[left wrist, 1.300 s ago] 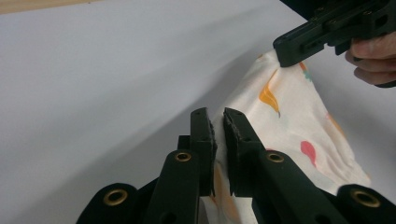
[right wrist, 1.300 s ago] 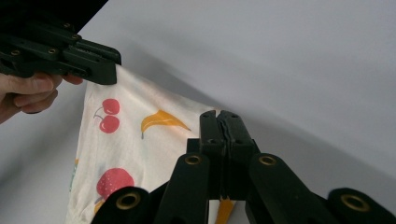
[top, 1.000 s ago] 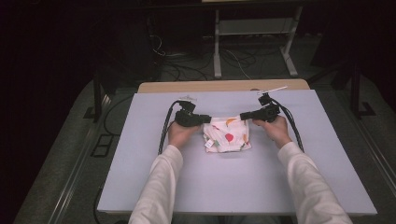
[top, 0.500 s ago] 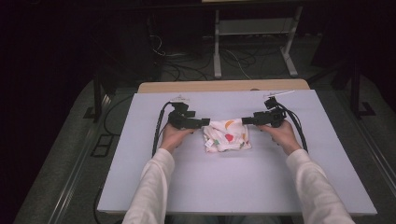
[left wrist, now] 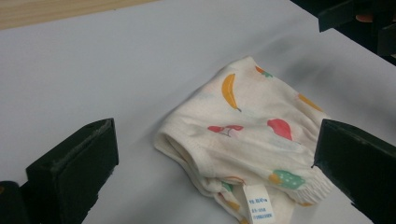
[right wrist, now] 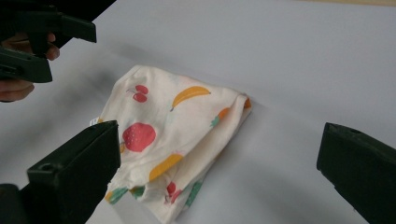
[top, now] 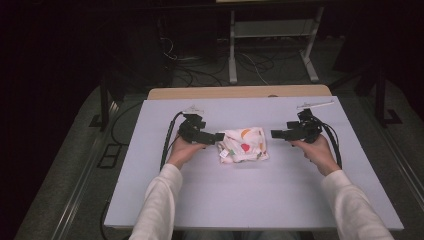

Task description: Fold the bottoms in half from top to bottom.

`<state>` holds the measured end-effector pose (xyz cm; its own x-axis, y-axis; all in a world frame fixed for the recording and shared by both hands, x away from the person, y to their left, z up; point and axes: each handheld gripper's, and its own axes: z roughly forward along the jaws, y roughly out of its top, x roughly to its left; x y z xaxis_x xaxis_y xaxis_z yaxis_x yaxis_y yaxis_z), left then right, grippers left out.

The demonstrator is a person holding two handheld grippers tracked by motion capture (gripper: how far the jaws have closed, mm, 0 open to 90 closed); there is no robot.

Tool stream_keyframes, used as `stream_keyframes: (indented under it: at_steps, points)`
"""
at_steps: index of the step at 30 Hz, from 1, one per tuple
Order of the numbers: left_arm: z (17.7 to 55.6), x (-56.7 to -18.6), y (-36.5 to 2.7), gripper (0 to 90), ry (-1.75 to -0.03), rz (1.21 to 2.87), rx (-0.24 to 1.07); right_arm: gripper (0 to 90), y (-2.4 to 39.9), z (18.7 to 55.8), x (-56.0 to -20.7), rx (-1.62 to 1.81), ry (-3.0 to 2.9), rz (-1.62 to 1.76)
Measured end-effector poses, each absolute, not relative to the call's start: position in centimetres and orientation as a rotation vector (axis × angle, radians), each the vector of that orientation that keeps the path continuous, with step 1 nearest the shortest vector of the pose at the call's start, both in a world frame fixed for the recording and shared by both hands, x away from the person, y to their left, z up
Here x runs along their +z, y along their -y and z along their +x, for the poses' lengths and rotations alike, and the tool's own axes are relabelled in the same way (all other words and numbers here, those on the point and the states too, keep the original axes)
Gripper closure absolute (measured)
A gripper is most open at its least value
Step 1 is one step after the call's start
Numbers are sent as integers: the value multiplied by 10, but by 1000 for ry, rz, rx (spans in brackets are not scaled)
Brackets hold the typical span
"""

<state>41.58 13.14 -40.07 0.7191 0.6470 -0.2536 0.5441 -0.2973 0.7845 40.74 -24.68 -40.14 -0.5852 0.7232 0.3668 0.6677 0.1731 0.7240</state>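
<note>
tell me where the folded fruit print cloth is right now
In the high view the folded cloth lies on the white table, about mid-table, between the open left gripper and the open right gripper, touching neither.

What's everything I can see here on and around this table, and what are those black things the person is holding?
Folded cream cloth garment with a fruit print: one, cream with red, yellow and green fruits, middle of the table, lying free between the two grippers; a white label hangs at one edge.
Pale lilac table top: one, lilac-grey, under everything.
Light wooden strip: one, tan, along the table's far edge.
Grey metal stand: one, on the dark floor behind the table, with loose cables nearby.
Left gripper: one, black, hand-held two-jaw tool, beside the garment's left edge, jaws just opened wide, nothing between the pads.
Right gripper: one, black, right of the garment, jaws just opened wide, holding nothing.
Person's forearms in white sleeves: two, coming in from the bottom.
</note>
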Motion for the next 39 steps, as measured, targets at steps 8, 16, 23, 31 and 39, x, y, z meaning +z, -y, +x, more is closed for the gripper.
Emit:
stream_keyframes:
  at_steps: [8,16,23,31,39]
  points:
    - [402,-396,-138,0,-885,1969,158,0,257,393,-400,1423,-2344,1389]
    - [380,-396,-155,0,-876,1968,187,0,260,376,-397,1436,-2332,1354]
    - [364,-397,-169,0,-876,1951,201,0,262,361,-397,1439,-2329,1329]
    - [349,-401,-180,0,-873,1932,193,0,270,344,-405,1434,-2303,1323]
    - [330,-404,-185,0,-845,1924,202,0,278,321,-412,1454,-2295,1310]
